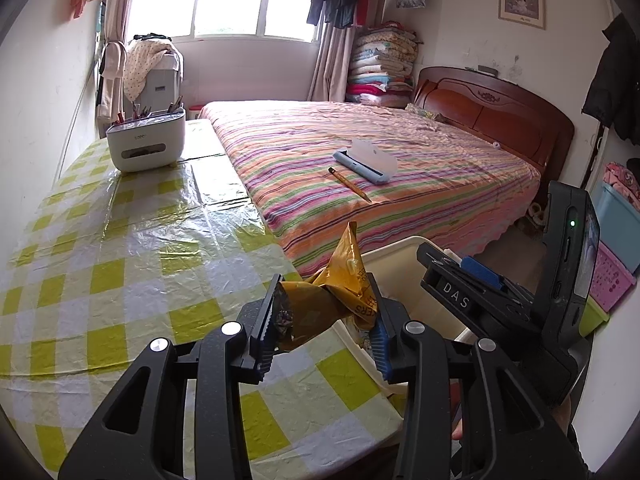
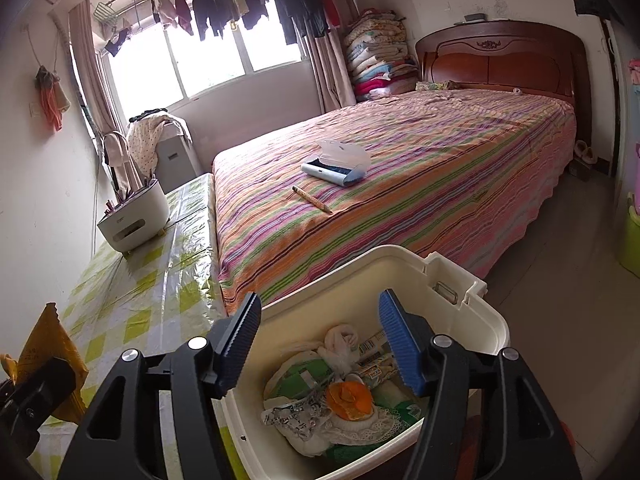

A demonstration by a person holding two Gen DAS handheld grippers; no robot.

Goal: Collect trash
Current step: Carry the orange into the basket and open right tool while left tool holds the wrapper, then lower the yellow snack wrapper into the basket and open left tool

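My left gripper point(image 1: 322, 312) is shut on a crumpled yellow snack wrapper point(image 1: 340, 292), held just above the table's near right edge beside the cream trash bin point(image 1: 400, 252). That wrapper point(image 2: 44, 356) also shows at the far left of the right wrist view. My right gripper point(image 2: 320, 340) stands open over the cream trash bin point(image 2: 472, 312), nothing between its fingers. Inside the bin lie an orange peel point(image 2: 350, 398), white and green wrappers point(image 2: 296, 380) and a crumpled foil packet point(image 2: 296, 420). The right gripper's body point(image 1: 520, 304) sits at the right of the left wrist view.
A table with a yellow-checked plastic cover point(image 1: 120, 260) runs along the left wall, with a white tissue-and-pen holder point(image 1: 146, 144) at its far end. A striped bed point(image 1: 380, 160) holds a pencil point(image 1: 350, 184) and an open blue pencil case point(image 1: 366, 160). Bare floor point(image 2: 560, 260) lies to the right.
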